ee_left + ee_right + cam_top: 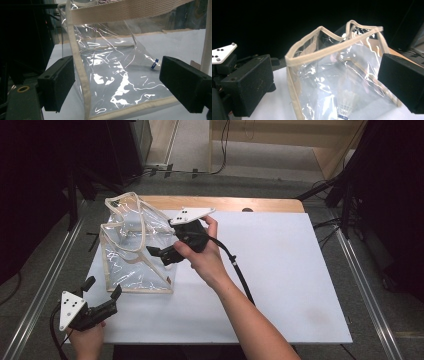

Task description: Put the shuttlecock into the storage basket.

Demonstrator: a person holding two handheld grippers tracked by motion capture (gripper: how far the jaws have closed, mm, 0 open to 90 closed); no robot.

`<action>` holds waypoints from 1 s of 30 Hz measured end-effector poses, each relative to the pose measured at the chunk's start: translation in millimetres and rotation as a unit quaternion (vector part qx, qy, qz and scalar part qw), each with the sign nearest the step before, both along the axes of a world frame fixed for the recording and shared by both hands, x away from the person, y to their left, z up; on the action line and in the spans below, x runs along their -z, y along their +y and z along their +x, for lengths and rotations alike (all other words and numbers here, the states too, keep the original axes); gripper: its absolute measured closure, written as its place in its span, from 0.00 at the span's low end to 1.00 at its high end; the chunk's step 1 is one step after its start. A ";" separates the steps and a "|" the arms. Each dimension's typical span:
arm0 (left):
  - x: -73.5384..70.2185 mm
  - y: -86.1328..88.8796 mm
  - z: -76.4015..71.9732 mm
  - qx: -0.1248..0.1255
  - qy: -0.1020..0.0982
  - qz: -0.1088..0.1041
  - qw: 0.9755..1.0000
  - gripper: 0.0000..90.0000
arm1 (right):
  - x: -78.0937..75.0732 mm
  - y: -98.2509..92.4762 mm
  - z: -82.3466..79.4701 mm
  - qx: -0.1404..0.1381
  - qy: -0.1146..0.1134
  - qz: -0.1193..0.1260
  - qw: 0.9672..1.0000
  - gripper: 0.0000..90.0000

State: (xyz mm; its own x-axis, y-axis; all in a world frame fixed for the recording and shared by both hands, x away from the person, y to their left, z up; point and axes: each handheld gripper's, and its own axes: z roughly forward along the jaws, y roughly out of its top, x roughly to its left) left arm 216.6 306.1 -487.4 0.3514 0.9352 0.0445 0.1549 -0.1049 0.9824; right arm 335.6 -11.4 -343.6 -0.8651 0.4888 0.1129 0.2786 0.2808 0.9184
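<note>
A clear plastic bag (pixel 135 250) with beige trim stands at the left of the white board (pixel 280 270), its mouth up. My right gripper (pixel 162 237) is at the bag's right side, open, and the bag's upper corner (pixel 324 55) lies between its jaws without being pinched. A white shuttlecock (pixel 344 108) lies inside the bag at the bottom. My left gripper (pixel 103 287) hovers near the board's front left corner, open, pointing at the bag (pixel 112 82) and apart from it. A beige strap (pixel 125 11) crosses above. A small blue mark (pixel 155 63) shows through the plastic.
The board rests on a wooden table (pixel 225 202). Metal rails (pixel 45 285) run along both sides. Dark equipment and cables stand beyond the table. The right half of the board is bare. The left gripper's dotted plate (pixel 222 53) shows in the right gripper view.
</note>
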 end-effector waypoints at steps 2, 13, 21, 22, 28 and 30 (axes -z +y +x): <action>0.0 -0.2 -0.1 -0.001 0.000 0.000 1.000 0.15 | 1.4 -5.5 -1.6 0.008 -0.004 0.001 1.000 0.00; 0.1 -0.4 -0.3 -0.001 0.001 0.005 1.000 0.15 | 18.6 -32.8 -9.0 0.045 -0.020 -0.005 0.999 0.00; 0.3 -1.2 -0.6 -0.001 0.001 0.006 1.000 0.15 | 30.8 -51.8 -14.4 0.071 -0.030 -0.007 0.997 0.00; 0.3 -1.1 -0.6 -0.001 0.001 0.006 1.000 0.15 | 32.2 -54.1 -15.0 0.073 -0.030 -0.005 0.997 0.00; 0.3 -1.5 -0.6 -0.002 0.000 0.007 1.000 0.15 | 40.5 -67.1 -16.5 0.088 -0.032 -0.009 0.996 0.00; 0.4 -1.5 -0.7 -0.002 0.000 0.007 1.000 0.15 | 43.3 -71.1 -16.7 0.093 -0.031 -0.009 0.995 0.00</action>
